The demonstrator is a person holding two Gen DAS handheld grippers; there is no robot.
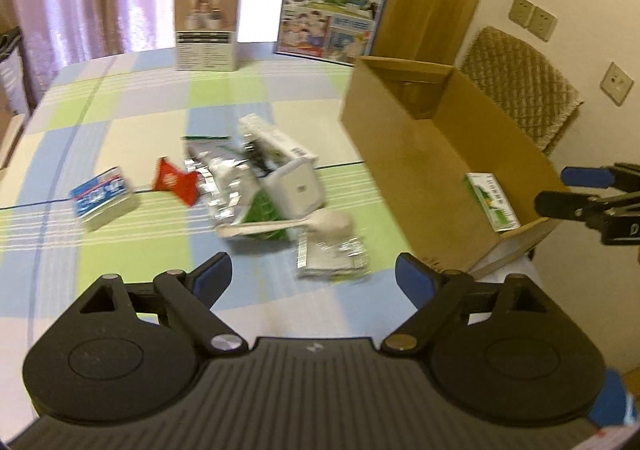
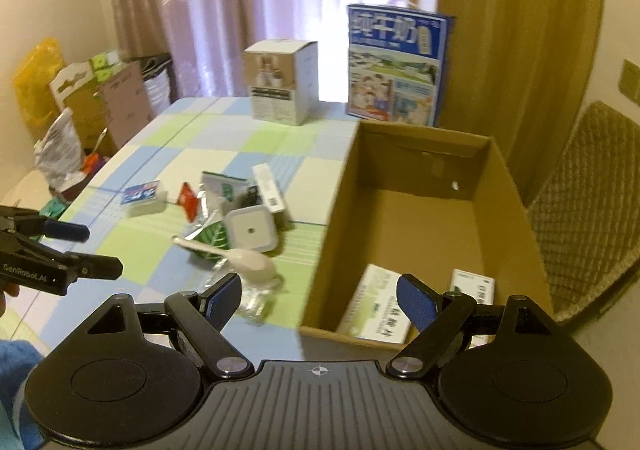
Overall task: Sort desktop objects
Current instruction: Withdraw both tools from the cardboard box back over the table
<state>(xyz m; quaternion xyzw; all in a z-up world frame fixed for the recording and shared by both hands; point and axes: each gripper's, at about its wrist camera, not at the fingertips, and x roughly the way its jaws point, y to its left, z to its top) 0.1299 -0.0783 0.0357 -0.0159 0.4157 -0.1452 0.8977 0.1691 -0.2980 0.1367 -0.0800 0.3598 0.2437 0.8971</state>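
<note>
The print on the small blue-and-white carton (image 1: 105,197) is smeared past reading (motion blur), and the crumpled silver foil wrappers (image 1: 218,181) run together. The white and green boxes (image 2: 378,308) inside the brown cardboard box (image 2: 424,217) sit partly behind a gripper finger.

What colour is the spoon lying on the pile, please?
White spoon, clearest in the left wrist view.

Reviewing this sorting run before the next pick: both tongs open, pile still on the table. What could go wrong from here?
1. The white spoon lies across the heaped packets, against the square white device; grabbing one could drag the others.
2. The crumpled foil packet is thin and flat on the tablecloth, so the left tongs may slip off it.
3. The right tongs hang at the cardboard box near wall and could knock it.
</note>
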